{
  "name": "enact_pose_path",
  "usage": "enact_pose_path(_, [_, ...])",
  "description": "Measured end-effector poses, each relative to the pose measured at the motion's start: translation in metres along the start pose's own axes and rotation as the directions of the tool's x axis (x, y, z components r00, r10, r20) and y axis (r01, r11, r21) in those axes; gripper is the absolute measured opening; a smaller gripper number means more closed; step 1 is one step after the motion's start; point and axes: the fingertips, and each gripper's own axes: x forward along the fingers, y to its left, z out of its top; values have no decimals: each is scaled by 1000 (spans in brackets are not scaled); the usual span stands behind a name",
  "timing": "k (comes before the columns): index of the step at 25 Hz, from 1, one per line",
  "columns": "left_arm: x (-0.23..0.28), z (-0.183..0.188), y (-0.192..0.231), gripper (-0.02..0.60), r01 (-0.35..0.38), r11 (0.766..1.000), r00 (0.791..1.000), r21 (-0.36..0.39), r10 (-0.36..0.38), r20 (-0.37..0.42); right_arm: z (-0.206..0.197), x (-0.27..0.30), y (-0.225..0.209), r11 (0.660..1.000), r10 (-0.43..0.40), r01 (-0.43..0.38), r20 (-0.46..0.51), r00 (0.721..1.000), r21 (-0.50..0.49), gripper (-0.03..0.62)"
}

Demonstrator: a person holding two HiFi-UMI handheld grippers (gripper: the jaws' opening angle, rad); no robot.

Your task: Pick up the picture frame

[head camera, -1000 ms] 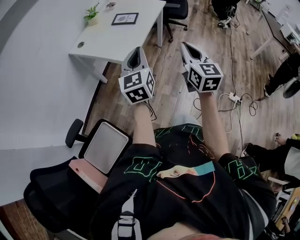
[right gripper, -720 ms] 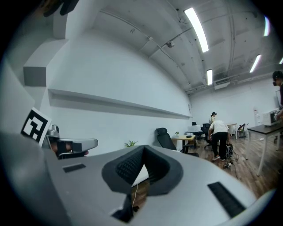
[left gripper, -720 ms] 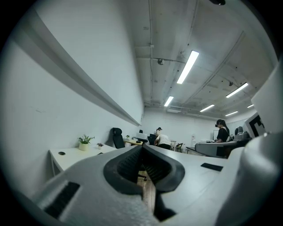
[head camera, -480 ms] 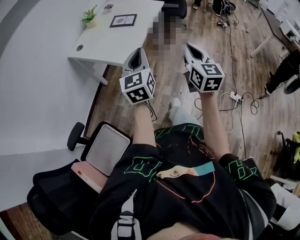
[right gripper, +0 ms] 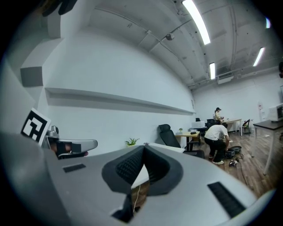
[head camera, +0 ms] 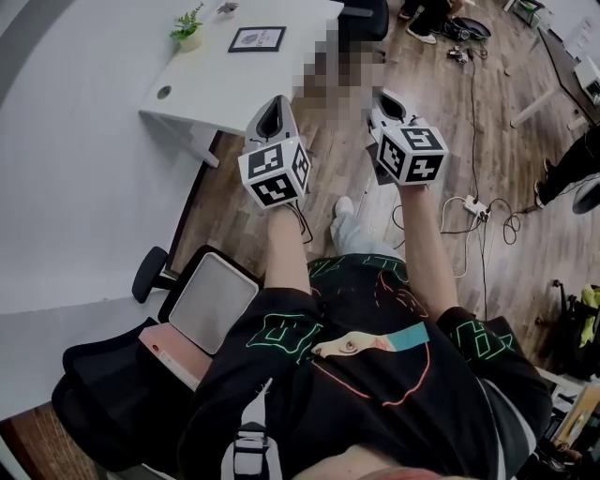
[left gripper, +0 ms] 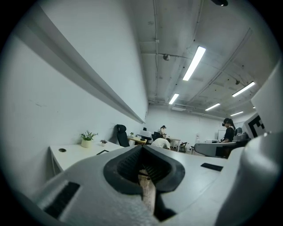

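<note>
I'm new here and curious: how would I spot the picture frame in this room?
Find the white desk against the wall, ahead of the person on the left. On its far end, just right of a small potted plant, the picture frame lies flat. It is the only dark-bordered rectangle there, pale inside, unlike the green upright plant.

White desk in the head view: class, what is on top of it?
On the white desk are a black picture frame, a small potted plant and a round cable hole. A small item at the far edge is unidentifiable.
</note>
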Motion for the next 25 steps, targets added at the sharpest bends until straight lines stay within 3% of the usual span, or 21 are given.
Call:
enact_pose_path(7, [48, -3, 19, 2, -19, 999, 1000, -46, 19, -4, 0, 49, -23, 1000, 11, -11, -30, 1000, -19, 5])
enact_pose_path(13, [95, -24, 25, 2, -28, 998, 998, -52, 25, -65, -15, 87, -52, 1000, 11, -9, -70, 997, 15, 5])
enact_pose_path(18, [135, -48, 27, 2, -33, 998, 991, -54, 25, -129, -29, 116, -85, 998, -29, 21, -126, 992, -64, 5])
enact_pose_path(25, [185, -79, 25, 2, -24, 1000, 968, -19, 19, -249, -61, 147, -134, 996, -50, 61, -166, 985, 67, 5])
